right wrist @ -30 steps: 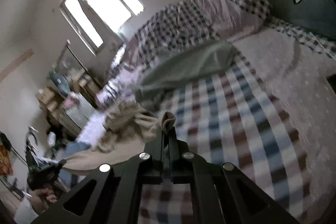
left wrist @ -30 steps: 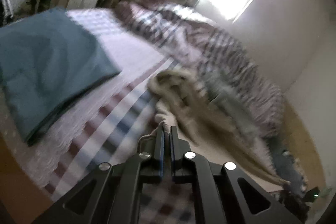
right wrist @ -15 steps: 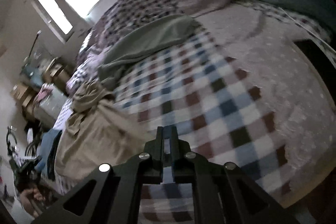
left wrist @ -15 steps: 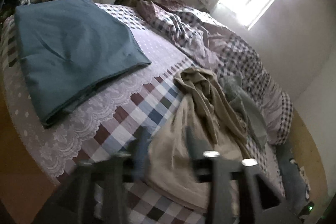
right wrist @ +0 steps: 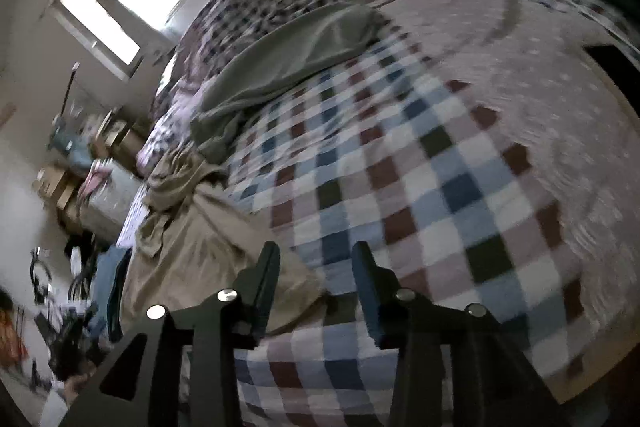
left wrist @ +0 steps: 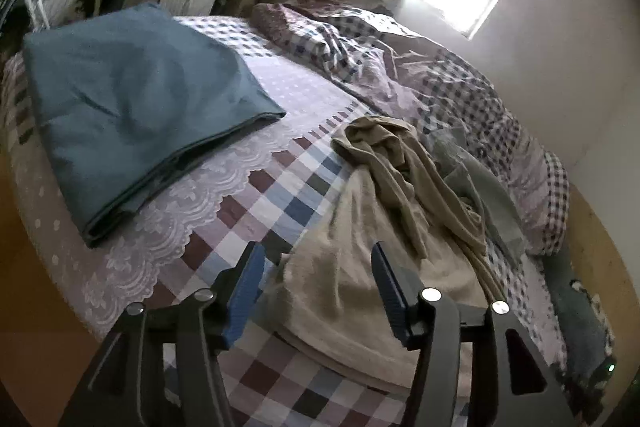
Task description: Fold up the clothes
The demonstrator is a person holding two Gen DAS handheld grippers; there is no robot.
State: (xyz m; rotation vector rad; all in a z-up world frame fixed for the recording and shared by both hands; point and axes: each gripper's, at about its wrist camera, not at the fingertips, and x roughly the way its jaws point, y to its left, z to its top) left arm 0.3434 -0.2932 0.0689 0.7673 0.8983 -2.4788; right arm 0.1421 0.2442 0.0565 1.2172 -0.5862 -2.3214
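The checked bedspread [left wrist: 280,211] carries a beige garment [left wrist: 360,267], its near part spread flat, its far part bunched beside a grey-green garment [right wrist: 304,55]. A folded teal cloth [left wrist: 128,99] lies at far left. The left gripper [left wrist: 312,291] hovers over the beige hem with jaws wide apart, empty; the right gripper [right wrist: 316,275] is likewise parted and empty at its near right edge. Judgement: a neat fold needs the bunched far part smoothed flat. Sleeves and collar are buried in the bunch; the right view is blurred.
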